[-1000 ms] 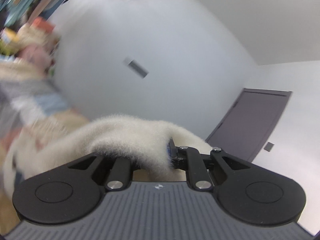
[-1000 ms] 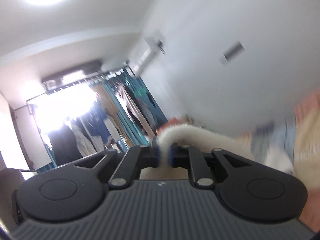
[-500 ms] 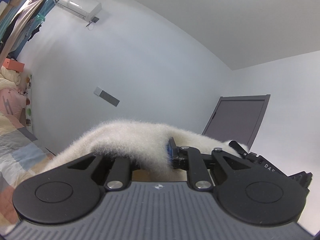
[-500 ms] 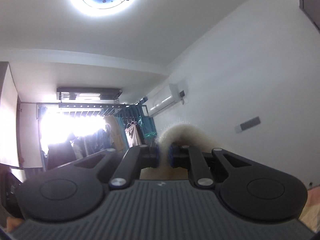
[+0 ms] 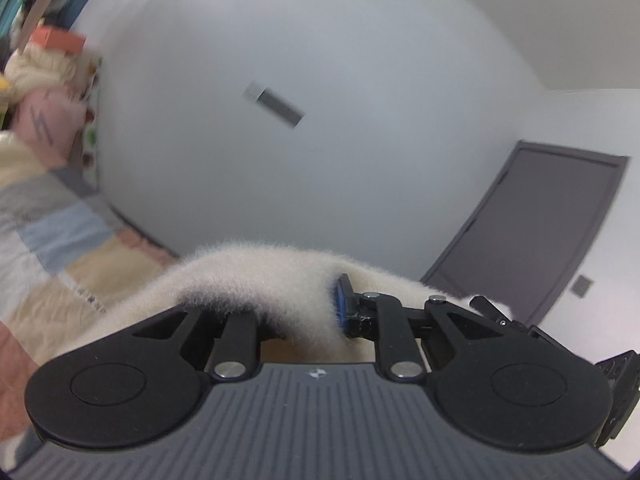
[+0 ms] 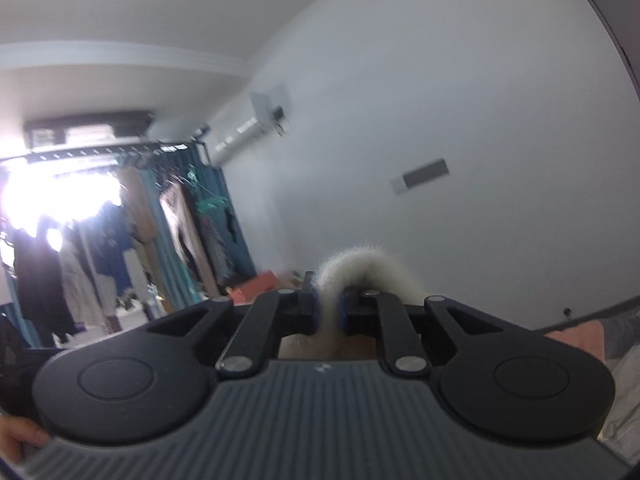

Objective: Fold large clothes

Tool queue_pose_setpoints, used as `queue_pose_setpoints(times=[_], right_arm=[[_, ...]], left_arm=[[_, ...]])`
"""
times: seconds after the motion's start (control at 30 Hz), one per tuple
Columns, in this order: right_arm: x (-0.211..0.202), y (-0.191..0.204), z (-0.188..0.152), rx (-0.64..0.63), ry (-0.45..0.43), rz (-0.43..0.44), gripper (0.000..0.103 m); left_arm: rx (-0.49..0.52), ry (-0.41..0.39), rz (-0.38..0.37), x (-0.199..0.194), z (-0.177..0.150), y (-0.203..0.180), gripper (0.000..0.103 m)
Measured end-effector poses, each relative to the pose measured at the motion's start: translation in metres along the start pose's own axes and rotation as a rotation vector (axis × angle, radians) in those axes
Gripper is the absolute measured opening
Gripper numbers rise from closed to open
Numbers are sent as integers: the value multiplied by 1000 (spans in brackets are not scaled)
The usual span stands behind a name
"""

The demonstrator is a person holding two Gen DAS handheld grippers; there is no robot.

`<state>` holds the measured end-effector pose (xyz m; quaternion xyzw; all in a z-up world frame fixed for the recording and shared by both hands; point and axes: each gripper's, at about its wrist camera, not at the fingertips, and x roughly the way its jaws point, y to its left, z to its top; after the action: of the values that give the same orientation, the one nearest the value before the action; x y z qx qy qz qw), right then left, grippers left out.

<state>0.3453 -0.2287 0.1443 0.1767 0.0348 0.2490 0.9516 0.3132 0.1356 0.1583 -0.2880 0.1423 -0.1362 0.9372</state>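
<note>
The fluffy cream-white fleece garment [image 5: 256,280] is raised off the patchwork bedspread [image 5: 56,248], its long pile bunched into a thick roll across the left gripper [image 5: 308,308], which is clamped on it. The right gripper [image 6: 328,310] pinches a narrow tuft of the same garment [image 6: 368,268] between nearly closed blue pads [image 6: 342,312]. The left gripper's left pad is buried in pile, and most of the garment hangs out of view.

Motion-blurred, fisheye-warped edges, blown-out window [image 6: 60,196] glare
</note>
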Motion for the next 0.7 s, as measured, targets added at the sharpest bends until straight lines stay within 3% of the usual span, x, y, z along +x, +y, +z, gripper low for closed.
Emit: queue_pose_setpoints(times=[0.23,0.5,0.6,0.7], right_arm=[[121,-82,-89,62,107,-118,15],[236,-157,-215,26,209,-173,16],[266,-185,-250,55,261,-202,16],[283,-201,-276,53,322,-239,16]], left_arm=[[-27,99,100,162,-22,103,21],[39,199,176,322,-84,229,21],[-4,276,185,372,-107,271,21],[33,291,199,402,-128,291,21]])
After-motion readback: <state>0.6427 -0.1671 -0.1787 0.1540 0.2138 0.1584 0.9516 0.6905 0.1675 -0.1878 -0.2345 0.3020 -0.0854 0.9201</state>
